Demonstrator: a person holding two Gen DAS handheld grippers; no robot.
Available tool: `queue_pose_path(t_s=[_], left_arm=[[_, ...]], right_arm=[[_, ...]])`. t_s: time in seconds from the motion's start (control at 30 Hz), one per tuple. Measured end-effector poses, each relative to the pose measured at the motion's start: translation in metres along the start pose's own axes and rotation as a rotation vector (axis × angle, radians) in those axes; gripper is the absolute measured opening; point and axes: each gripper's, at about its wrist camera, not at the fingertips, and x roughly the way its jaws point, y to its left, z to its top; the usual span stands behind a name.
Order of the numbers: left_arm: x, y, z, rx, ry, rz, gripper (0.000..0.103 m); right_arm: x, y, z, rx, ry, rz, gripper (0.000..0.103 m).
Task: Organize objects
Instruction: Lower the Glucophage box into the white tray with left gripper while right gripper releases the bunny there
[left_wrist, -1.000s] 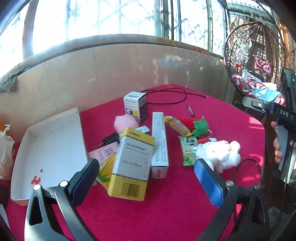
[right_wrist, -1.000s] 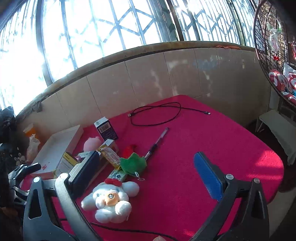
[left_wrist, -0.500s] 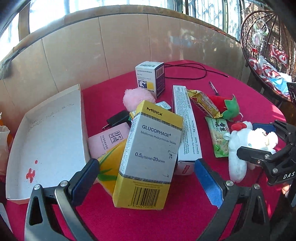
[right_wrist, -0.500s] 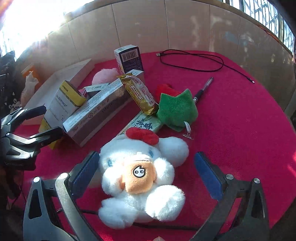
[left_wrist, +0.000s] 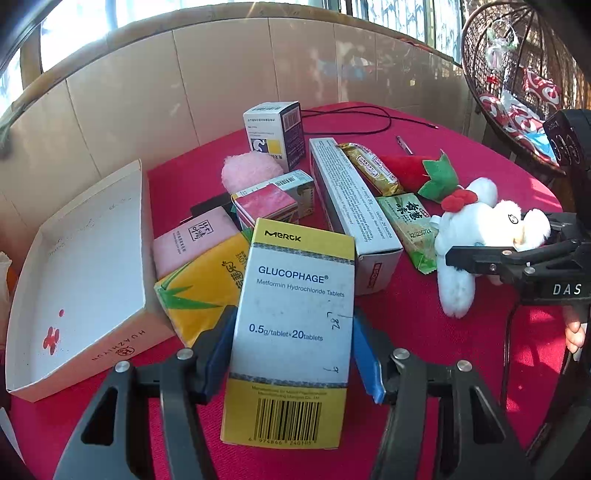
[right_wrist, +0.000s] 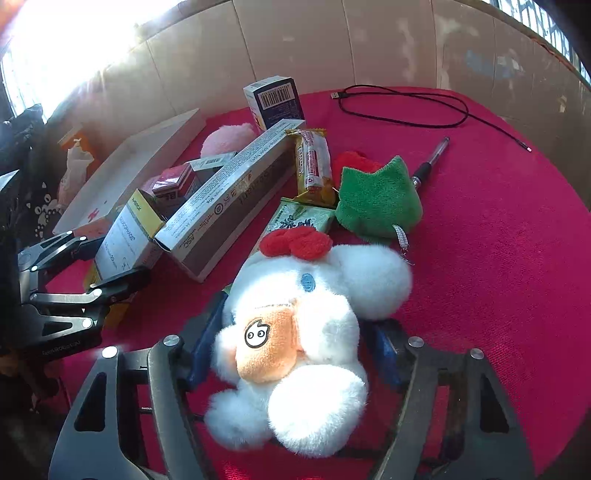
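The left wrist view looks down and forward from close above the near edge of the red tabletop, facing the tiled wall, with the Glucophage box filling its foreground. The right wrist view looks down just as closely over the white plush toy towards the same wall. Both share the clutter at the tabletop's middle, and each catches the other gripper at its side edge.
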Motion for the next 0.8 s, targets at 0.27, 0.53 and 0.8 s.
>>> queue_pose_path(t_s=[0.27,0.53,0.8], left_arm=[[-0.024,0.025,0.003,-0.135,-0.059,-0.022,0.059],[-0.055,0.042,0.007,-0.194,-0.159,0.034,0.058],[-0.065,0.061,0.009,-0.246,-0.184,0.119,0.058]], right_arm=[[-0.016,-0.004,0.000,0.004,-0.045,-0.033,0.053],[-0.050,-0.004,0.012,0.019,-0.164,-0.022,0.053],[-0.079,0.024,0.031,-0.073,-0.247,0.005,0.053]])
